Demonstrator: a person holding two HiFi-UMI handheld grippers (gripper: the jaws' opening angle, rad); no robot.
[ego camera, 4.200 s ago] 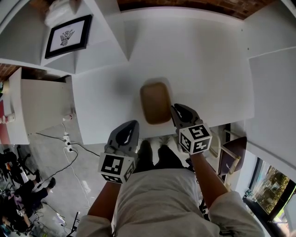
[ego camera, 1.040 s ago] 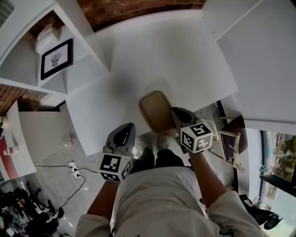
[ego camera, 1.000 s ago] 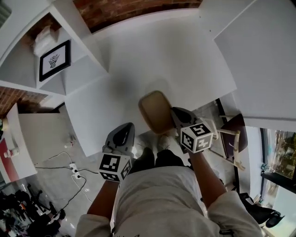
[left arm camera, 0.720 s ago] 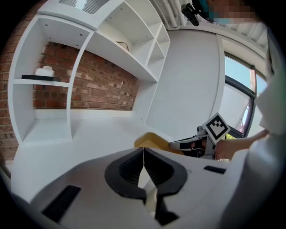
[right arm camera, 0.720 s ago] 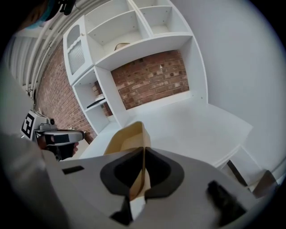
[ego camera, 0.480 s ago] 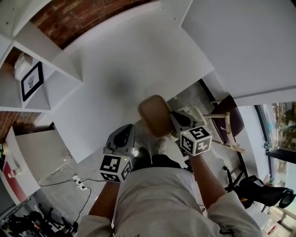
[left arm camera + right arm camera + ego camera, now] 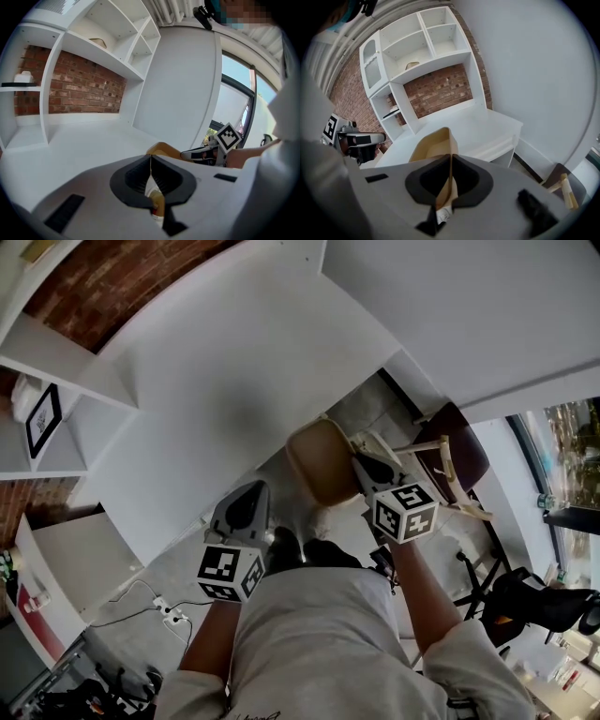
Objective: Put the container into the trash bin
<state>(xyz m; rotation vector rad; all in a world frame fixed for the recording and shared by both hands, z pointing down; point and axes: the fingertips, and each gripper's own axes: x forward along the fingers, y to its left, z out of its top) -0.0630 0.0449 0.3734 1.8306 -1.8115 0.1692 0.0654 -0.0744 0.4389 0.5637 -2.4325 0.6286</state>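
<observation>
One white desk (image 7: pixel 234 362) is stretching ahead. One tan, rounded-rectangular paper container (image 7: pixel 322 460), seemingly empty, is hanging in the air beside the desk's edge. Its long axis is running away from the right gripper (image 7: pixel 367 465), which is clamping its near wall. One left gripper (image 7: pixel 246 509) is idling alongside, jaws together on nothing. No trash bin is showing.

- My right gripper (image 7: pixel 367 465) covers the near right edge of the brown container (image 7: pixel 322 461) in the head view.
- In the right gripper view, my fingers (image 7: pixel 468 180) hide all but one wall and part of its inside.
- The chair (image 7: pixel 466 442) sits partly under the white surface (image 7: pixel 234 362).
- The framed picture (image 7: pixel 39 418) is too small to make out.
- My torso hides most of my shoes (image 7: pixel 302 547).
</observation>
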